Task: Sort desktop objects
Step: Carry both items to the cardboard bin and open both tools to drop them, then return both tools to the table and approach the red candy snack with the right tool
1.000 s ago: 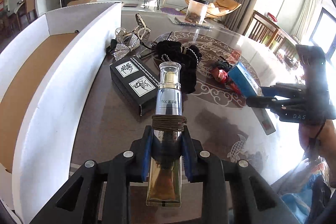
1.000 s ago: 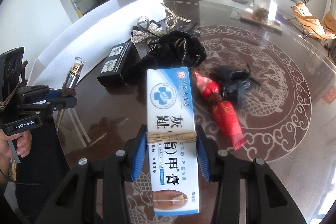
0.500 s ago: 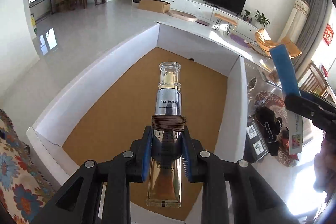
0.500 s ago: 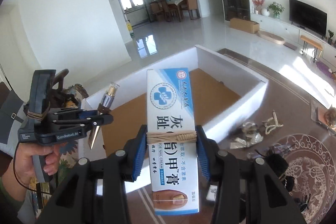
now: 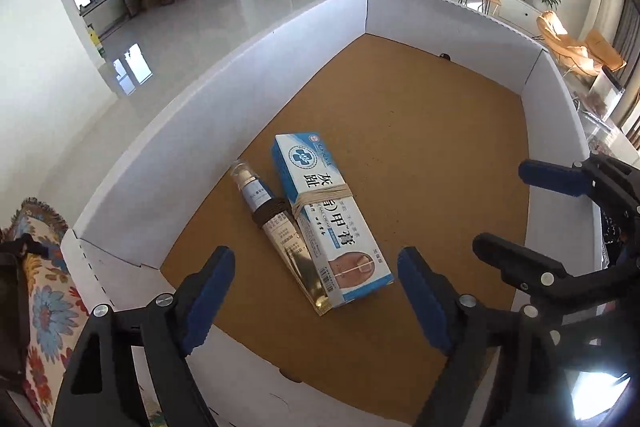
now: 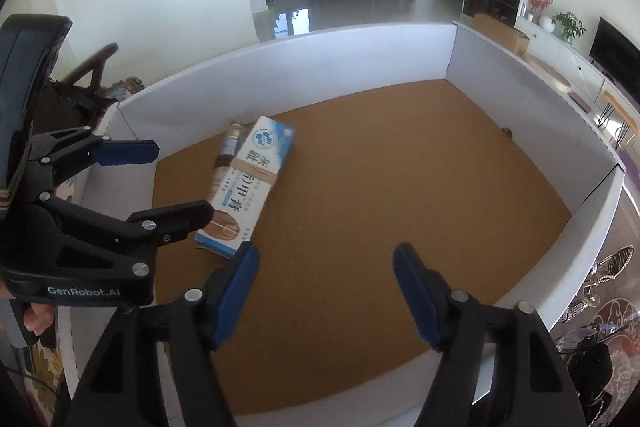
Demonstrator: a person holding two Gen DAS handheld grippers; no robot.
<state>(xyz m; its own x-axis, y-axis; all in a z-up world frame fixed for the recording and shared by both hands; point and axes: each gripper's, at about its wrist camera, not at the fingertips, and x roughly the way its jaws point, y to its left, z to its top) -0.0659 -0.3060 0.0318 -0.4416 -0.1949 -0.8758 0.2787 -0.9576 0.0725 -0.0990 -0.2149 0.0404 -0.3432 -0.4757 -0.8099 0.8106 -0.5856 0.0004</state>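
The left gripper (image 5: 316, 291) and right gripper (image 6: 326, 289) hung over the white box (image 5: 224, 99), jaws opening with nothing between them, evidently having released. The cream carton (image 5: 330, 217) and pump bottle (image 5: 276, 223) lay touching on its floor, toward twelve o'clock of the left gripper.

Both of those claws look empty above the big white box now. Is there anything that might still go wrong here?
Perhaps. The left gripper and right gripper, jaws opening and empty, hang close together over the box, so pulling back they might knock each other. The pump bottle lies on its side against the cream carton; it may roll if the carton shifts. Both lie near the box's corner, so later drops could land on them.
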